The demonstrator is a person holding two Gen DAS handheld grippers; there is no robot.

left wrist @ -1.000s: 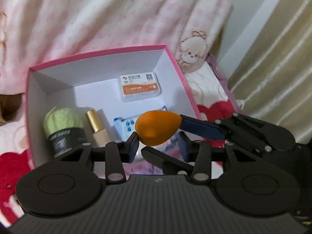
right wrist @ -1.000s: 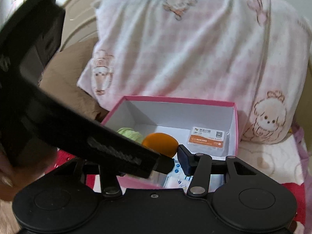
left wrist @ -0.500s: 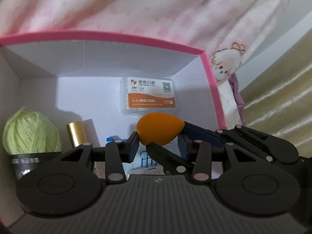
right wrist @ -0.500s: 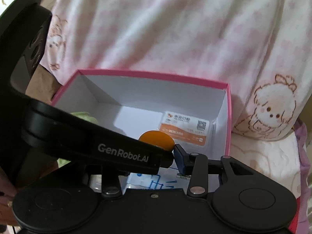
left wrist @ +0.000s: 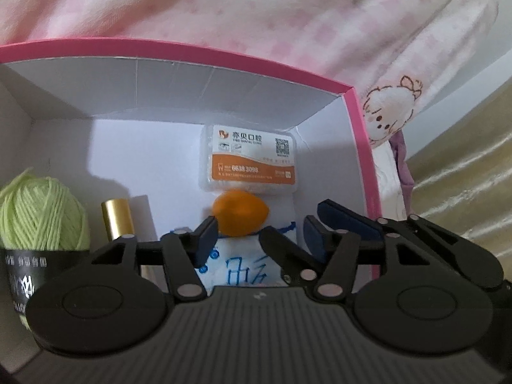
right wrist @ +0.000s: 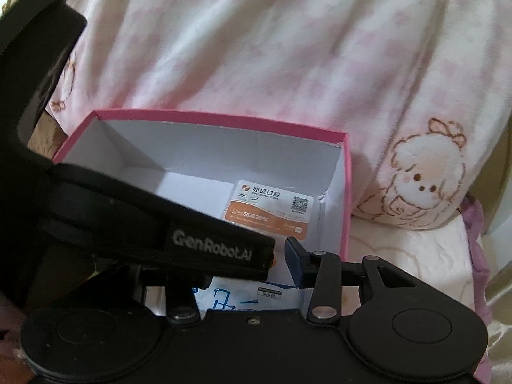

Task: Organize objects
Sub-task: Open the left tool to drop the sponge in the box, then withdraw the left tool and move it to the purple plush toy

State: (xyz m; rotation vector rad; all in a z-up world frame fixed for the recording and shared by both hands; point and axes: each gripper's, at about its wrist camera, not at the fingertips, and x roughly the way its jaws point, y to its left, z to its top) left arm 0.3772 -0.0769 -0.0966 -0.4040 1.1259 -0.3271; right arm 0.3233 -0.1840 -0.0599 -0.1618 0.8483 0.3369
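Orange sponge (left wrist: 240, 213), gripped a second ago, lies in the box (left wrist: 358, 118), left jaws opening.

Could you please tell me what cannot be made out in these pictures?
- Right wrist view: the left gripper, jaws opening around the orange sponge, hides it and the yarn.
- Left wrist view: the gripper covers the base of the gold-capped bottle and writing on the packet.

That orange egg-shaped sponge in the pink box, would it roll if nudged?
Probably. The orange egg-shaped sponge is rounded all over, so it would likely wobble in a curve towards its narrow end. It looks soft and light, so it may squash when gripped. The white packet beneath could slow it.
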